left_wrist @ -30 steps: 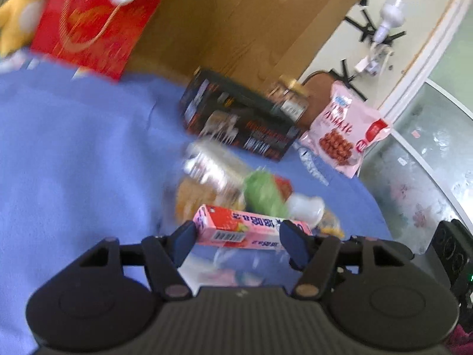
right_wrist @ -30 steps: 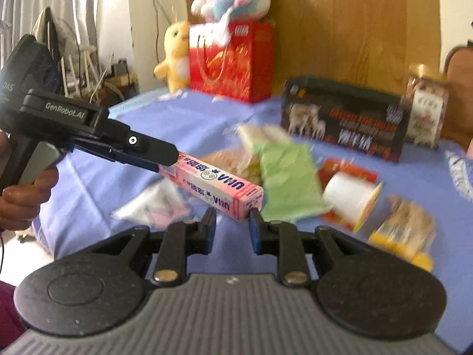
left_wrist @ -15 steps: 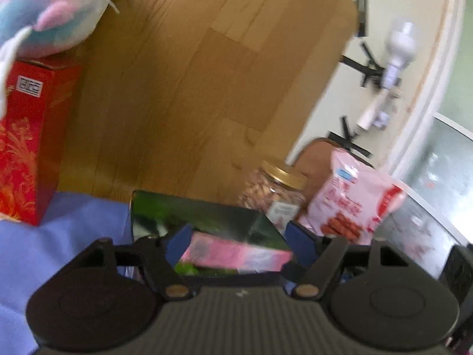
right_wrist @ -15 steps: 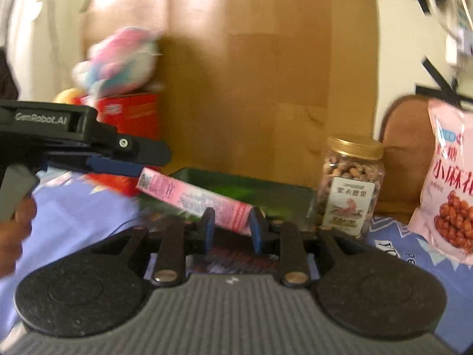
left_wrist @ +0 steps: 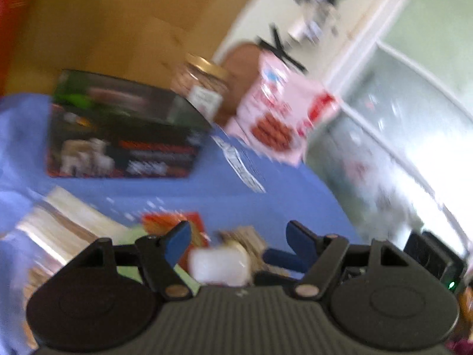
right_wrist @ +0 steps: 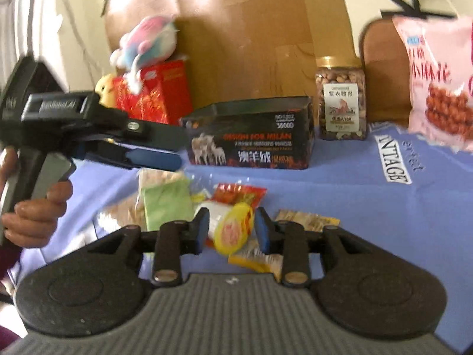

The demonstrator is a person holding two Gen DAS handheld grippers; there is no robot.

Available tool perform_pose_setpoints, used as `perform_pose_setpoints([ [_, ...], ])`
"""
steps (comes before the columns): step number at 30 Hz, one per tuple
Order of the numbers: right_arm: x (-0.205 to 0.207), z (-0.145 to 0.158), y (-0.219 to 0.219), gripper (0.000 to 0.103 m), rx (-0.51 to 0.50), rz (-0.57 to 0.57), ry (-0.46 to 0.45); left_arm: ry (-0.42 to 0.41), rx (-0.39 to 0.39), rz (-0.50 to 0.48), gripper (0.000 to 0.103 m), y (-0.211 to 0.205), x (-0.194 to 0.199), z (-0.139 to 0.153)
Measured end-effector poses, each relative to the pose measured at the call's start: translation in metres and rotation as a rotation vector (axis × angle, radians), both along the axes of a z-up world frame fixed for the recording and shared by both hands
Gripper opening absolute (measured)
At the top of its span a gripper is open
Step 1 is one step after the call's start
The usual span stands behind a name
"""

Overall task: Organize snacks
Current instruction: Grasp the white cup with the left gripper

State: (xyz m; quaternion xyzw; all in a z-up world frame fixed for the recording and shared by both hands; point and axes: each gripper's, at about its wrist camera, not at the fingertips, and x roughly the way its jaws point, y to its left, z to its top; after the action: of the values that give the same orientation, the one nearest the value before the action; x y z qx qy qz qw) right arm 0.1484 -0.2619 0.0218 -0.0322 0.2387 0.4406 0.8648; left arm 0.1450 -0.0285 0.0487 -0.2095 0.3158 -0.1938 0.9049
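My left gripper (left_wrist: 238, 238) is open with nothing between its blue pads. The right wrist view shows that left gripper (right_wrist: 177, 151) at the left, held by a hand and also empty. My right gripper (right_wrist: 232, 226) is opening, its pads bare. Beyond it a white cup with a yellow lid (right_wrist: 233, 227) lies on the blue cloth (right_wrist: 354, 201). An open black box (right_wrist: 251, 145) stands behind the loose snacks. In the blurred left wrist view a pinkish streak shows inside the black box (left_wrist: 124, 136). Green (right_wrist: 165, 201), red (right_wrist: 239, 195) and yellow-edged (right_wrist: 304, 219) packets lie around the cup.
A jar of nuts (right_wrist: 340, 100) and a big pink snack bag (right_wrist: 437, 88) stand at the back right. A red box (right_wrist: 159, 94) with a plush toy (right_wrist: 147, 41) on top sits at the back left, before a wooden board. The cloth's right part is bare.
The pink box held between both grippers over the black box is gone from them. Both grippers have drawn back toward the loose snacks, and the right jaws have spread wider.
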Motion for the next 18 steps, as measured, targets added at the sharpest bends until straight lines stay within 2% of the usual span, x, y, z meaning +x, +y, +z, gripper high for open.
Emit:
perform_pose_setpoints([
  [5, -0.002, -0.002, 0.009, 0.043, -0.023, 0.002, -0.032, 0.062, 0.106, 0.026, 0.080, -0.028, 0.002, -0.015],
  [7, 0.002, -0.004, 0.014, 0.047, -0.030, 0.000, -0.039, 0.075, 0.106, 0.061, 0.084, -0.026, -0.002, -0.020],
  [9, 0.005, -0.006, 0.021, 0.047, -0.052, -0.006, -0.030, 0.096, 0.067, 0.067, 0.083, -0.022, -0.006, -0.024],
  [11, 0.004, -0.010, 0.029, 0.047, -0.091, -0.001, -0.028, 0.117, 0.029, 0.057, 0.074, -0.021, -0.006, -0.028],
  [13, 0.005, -0.019, 0.035, 0.049, -0.114, -0.007, -0.020, 0.113, 0.050, 0.050, 0.067, -0.026, -0.006, -0.031],
  [15, 0.001, -0.020, 0.035, 0.047, -0.111, -0.024, -0.028, 0.098, 0.080, 0.053, 0.066, -0.030, -0.007, -0.030],
  [18, -0.004, -0.017, 0.029, 0.041, -0.095, -0.060, -0.025, 0.091, 0.055, 0.027, 0.066, -0.031, -0.011, -0.024],
])
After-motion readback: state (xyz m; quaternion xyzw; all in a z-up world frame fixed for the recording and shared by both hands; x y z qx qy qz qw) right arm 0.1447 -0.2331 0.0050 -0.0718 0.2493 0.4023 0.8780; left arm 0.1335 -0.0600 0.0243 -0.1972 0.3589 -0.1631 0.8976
